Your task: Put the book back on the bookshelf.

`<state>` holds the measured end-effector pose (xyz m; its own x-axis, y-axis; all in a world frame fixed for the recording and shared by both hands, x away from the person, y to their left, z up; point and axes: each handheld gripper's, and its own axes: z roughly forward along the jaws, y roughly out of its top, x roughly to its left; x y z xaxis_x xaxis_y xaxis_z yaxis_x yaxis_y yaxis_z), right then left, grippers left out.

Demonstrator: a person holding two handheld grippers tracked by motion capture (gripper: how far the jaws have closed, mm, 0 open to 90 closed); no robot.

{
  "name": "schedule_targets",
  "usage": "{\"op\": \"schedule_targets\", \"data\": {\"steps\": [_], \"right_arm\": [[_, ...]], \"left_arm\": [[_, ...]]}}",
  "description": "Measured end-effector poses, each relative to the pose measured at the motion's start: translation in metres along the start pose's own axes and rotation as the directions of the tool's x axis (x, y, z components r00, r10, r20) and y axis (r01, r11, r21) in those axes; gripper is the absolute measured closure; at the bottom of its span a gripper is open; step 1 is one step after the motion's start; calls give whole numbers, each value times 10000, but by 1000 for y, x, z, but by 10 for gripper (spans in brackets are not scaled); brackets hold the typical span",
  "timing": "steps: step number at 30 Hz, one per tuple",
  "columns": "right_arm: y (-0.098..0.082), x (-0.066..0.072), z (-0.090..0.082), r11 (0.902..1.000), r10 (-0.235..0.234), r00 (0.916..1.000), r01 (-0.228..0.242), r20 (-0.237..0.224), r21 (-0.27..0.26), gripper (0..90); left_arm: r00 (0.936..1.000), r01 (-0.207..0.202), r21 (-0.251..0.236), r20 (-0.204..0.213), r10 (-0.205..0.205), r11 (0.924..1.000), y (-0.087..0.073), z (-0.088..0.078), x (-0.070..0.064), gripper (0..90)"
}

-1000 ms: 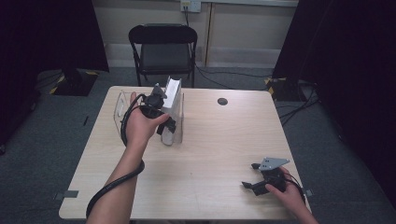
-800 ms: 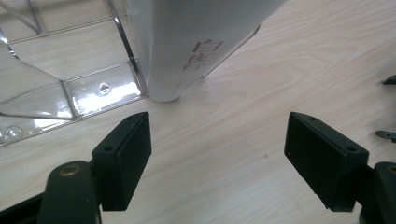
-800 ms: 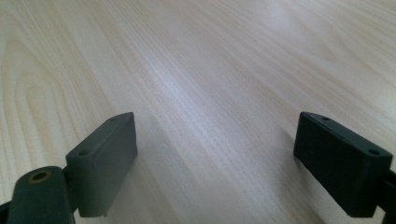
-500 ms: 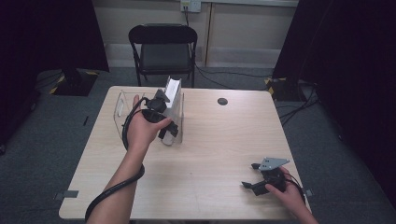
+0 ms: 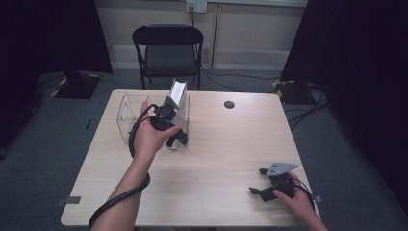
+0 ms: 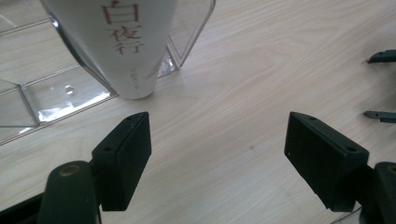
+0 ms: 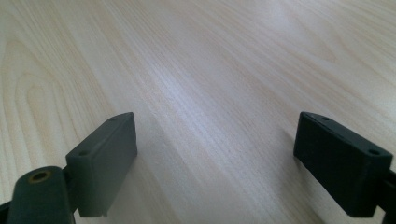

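Fingers (image 6: 123,158) of your left gripper (image 6: 217,161): 2, spread apart over bare table (image 6: 261,70), clamping nothing, with the white book (image 6: 128,44) upright in the clear rack (image 6: 56,95) at the frame's upper left; your right gripper (image 7: 215,163): 2 jaws apart, empty, lower right in the high view.

In the left gripper view the white book (image 6: 122,44) in the clear rack (image 6: 56,95) is cut off above by the top edge; in the high view the left hand (image 5: 150,137) hides the rack's near side; the black disc (image 5: 229,104) beyond the rack is too small to identify.
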<state>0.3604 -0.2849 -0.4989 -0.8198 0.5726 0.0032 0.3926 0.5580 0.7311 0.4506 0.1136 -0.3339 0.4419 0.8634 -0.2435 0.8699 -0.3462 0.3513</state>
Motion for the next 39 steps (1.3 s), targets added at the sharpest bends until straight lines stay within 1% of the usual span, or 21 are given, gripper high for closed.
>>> {"op": "schedule_targets", "data": {"steps": [1,2,4,6,8,11,13,14,16,19,21,22,24,26,27,28,29,33,36,37,39], "right_arm": [[0,0,0,10000,1,10000,-1,-1,2,127],[0,0,0,10000,-1,10000,1,-2,0,127],[0,0,0,10000,2,10000,-2,0,0,127],[0,0,0,10000,-1,10000,1,-1,-1,127],[0,0,0,10000,-1,10000,1,-1,0,127],[0,0,0,10000,-2,10000,2,2,-1,127],[0,0,0,10000,-1,10000,1,1,0,127],[0,0,0,10000,-3,10000,3,1,-1,127],[0,0,0,10000,-3,10000,3,0,-2,127],[0,0,0,10000,-4,10000,4,0,-1,127],[0,0,0,10000,-2,10000,2,1,-1,127],[0,0,0,10000,1,10000,-1,-1,-1,127],[0,0,0,10000,-2,10000,2,0,-1,127],[0,0,0,10000,2,10000,-2,0,2,127],[0,0,0,10000,2,10000,-2,-2,1,127],[0,0,0,10000,1,10000,-1,-1,0,127],[0,0,0,10000,-1,10000,1,1,0,127],[0,0,0,10000,-6,10000,6,1,0,127],[0,0,0,10000,-8,10000,8,2,-1,127],[0,0,0,10000,-13,10000,13,-1,-3,127],[0,0,0,10000,-9,10000,9,0,-2,127]], "left_arm": [[10000,-3,-24,-11,3,10000,0,0,-1,229],[10000,-90,-1,-22,90,10000,0,0,-1,229],[10000,-84,-41,16,84,10000,0,0,-3,229],[9998,-197,-1,78,197,9998,1,1,-5,229],[9998,-186,-64,105,187,9998,1,2,-8,229],[9991,-371,-15,187,372,9993,1,4,-11,229],[9993,-326,-57,194,327,9995,1,5,-13,228],[9987,-447,-15,244,447,9990,1,6,-13,228],[9987,-446,40,251,444,9990,1,8,-15,229],[9980,-551,45,323,549,9985,1,10,-17,229],[9980,-533,28,329,532,9986,0,11,-19,230],[9974,-627,60,345,625,9980,0,11,-20,230],[9972,-636,24,388,634,9980,0,12,-22,230],[9961,-746,-8,468,745,9972,1,14,-23,230],[9966,-666,-62,483,669,9978,1,14,-24,230],[9957,-754,-10,536,754,9972,1,15,-25,231],[9961,-704,-12,533,704,9975,1,16,-26,232],[9955,-743,65,597,738,9972,1,20,-28,232],[9950,-790,12,614,788,9969,1,22,-31,232],[9937,-890,11,686,887,9960,2,23,-32,233],[9929,-969,-6,688,967,9953,2,25,-35,233]]}}
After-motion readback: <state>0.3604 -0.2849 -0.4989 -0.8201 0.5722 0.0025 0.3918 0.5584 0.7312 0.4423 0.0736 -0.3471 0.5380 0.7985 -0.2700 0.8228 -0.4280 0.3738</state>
